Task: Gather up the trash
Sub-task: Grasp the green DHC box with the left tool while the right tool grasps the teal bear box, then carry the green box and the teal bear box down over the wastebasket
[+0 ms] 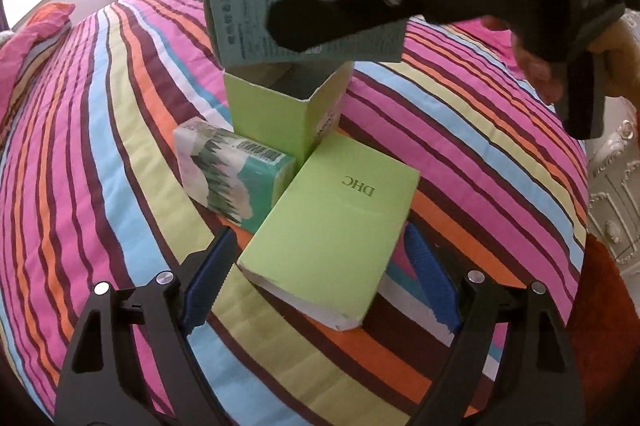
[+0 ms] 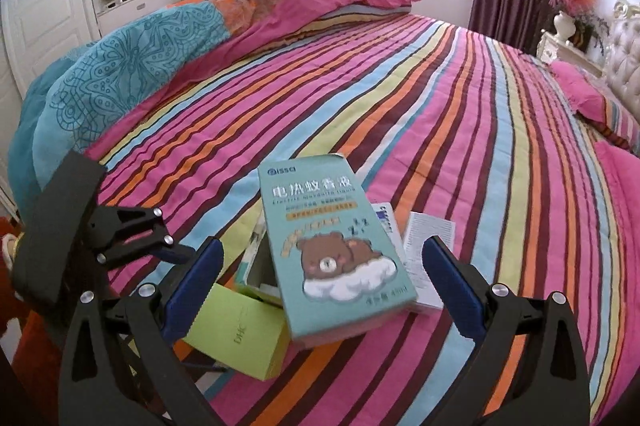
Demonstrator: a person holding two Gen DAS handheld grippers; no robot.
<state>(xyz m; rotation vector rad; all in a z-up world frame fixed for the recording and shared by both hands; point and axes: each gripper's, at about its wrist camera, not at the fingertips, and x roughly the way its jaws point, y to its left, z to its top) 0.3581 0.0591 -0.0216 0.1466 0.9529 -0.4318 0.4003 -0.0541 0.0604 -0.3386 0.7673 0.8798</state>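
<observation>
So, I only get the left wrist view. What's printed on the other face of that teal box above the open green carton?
Observer: The teal box shows a brown cartoon bear lying on a white cloud.
Operator: Are the right tongs squeezing it?
Observer: No. The right tongs are spread wide, with a gap on each side of the box.
Operator: Anything beyond it?
Observer: A white printed sheet lies on the striped bedspread.

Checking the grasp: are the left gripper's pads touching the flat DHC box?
Apart. Left wrist view: open left gripper straddles the DHC box, a visible gap beside each pad.
</observation>
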